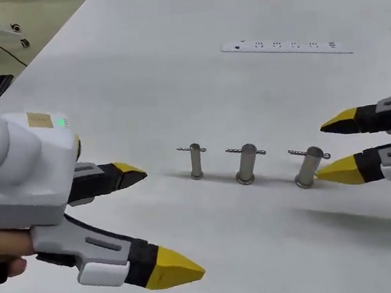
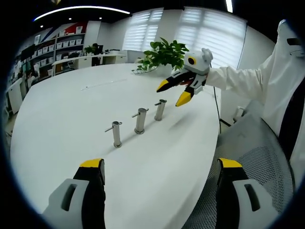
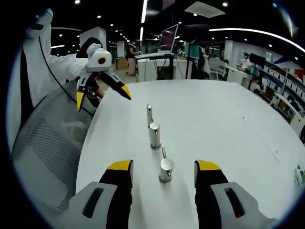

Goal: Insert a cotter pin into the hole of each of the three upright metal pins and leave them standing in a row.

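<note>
All three metal pins stand in a row across the middle of the worktop, roughly parallel to its near edge. Left pin, middle pin and right pin each have a thin cotter pin crossing near the top. A power strip lies well back towards the far edge.

The left gripper hovers off to the left, closer to the near edge, with its jaws spread wide and nothing between them, well apart from the row. The right gripper is at the other end of the row, jaws also spread and empty. Its lower tip is just beside the right pin, and in the right gripper view that pin sits between the two tips.

By my reading the inserting is done and this is the closing check. The right pin appears to lean in the head view, though the lens may be causing that. If it does lean, the next move is a light nudge or pinch low on its body to set it straight without knocking the cotter pin or the middle pin. If it doesn't, both grippers simply draw clear.
</note>
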Available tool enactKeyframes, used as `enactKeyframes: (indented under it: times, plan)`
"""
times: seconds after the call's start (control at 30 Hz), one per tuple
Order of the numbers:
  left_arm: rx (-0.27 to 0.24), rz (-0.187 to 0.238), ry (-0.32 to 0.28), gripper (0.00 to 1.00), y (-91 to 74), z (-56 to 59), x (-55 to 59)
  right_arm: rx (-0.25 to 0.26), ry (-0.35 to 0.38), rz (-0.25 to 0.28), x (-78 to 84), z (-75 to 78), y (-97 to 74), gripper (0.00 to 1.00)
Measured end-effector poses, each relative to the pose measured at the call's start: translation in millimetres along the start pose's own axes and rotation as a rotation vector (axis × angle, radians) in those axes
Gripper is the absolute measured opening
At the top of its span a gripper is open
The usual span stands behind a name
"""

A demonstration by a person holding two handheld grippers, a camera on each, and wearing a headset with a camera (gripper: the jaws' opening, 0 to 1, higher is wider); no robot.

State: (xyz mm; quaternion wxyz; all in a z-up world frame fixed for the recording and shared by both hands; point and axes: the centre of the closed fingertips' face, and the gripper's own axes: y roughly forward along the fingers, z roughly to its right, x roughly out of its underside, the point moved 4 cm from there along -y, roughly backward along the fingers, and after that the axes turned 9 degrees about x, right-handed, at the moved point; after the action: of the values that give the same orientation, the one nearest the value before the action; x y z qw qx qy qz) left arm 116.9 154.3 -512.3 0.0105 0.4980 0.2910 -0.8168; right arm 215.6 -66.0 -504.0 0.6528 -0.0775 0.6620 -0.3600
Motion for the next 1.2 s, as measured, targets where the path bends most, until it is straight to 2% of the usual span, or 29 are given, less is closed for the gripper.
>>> enactKeyframes:
  times: [0.07, 0.23, 0.4, 0.5, 0.63, 0.73, 0.83, 1.0, 1.2]
  plan:
    - [-0.026, 0.034, -0.022, 0.97, -4.9, -2.2, -2.5, 0.032, 0.021, 0.021, -2.6, -3.8, -9.2, 0.55]
    - [-0.073, 0.089, -0.079, 0.97, -13.5, -8.2, -2.1, 0.105, 0.152, 0.049, 0.1, -15.7, -26.0, 0.64]
    - [-0.091, 0.136, -0.123, 0.97, -16.8, -12.5, -2.0, 0.120, 0.280, 0.061, 6.7, -33.8, -33.2, 0.71]
    - [-0.100, 0.121, -0.128, 0.97, -16.4, -14.0, 0.1, 0.135, 0.283, 0.044, 10.3, -39.8, -35.1, 0.73]
    - [-0.103, 0.151, -0.155, 0.97, -15.0, -13.3, -1.2, 0.151, 0.316, 0.042, 11.2, -45.5, -37.5, 0.75]
    - [-0.100, 0.139, -0.161, 0.97, -11.3, -12.3, 1.0, 0.167, 0.329, 0.031, 15.0, -48.4, -39.8, 0.76]
    - [-0.091, 0.121, -0.166, 0.97, -9.0, -10.5, 3.6, 0.185, 0.386, 0.039, 18.6, -52.4, -42.4, 0.76]
    - [-0.084, 0.113, -0.175, 0.97, -9.4, -10.1, 4.6, 0.204, 0.434, 0.032, 23.0, -58.2, -46.2, 0.79]
    - [-0.093, 0.087, -0.166, 0.97, -13.6, -13.5, 5.1, 0.242, 0.460, 0.040, 23.3, -55.7, -52.5, 0.80]
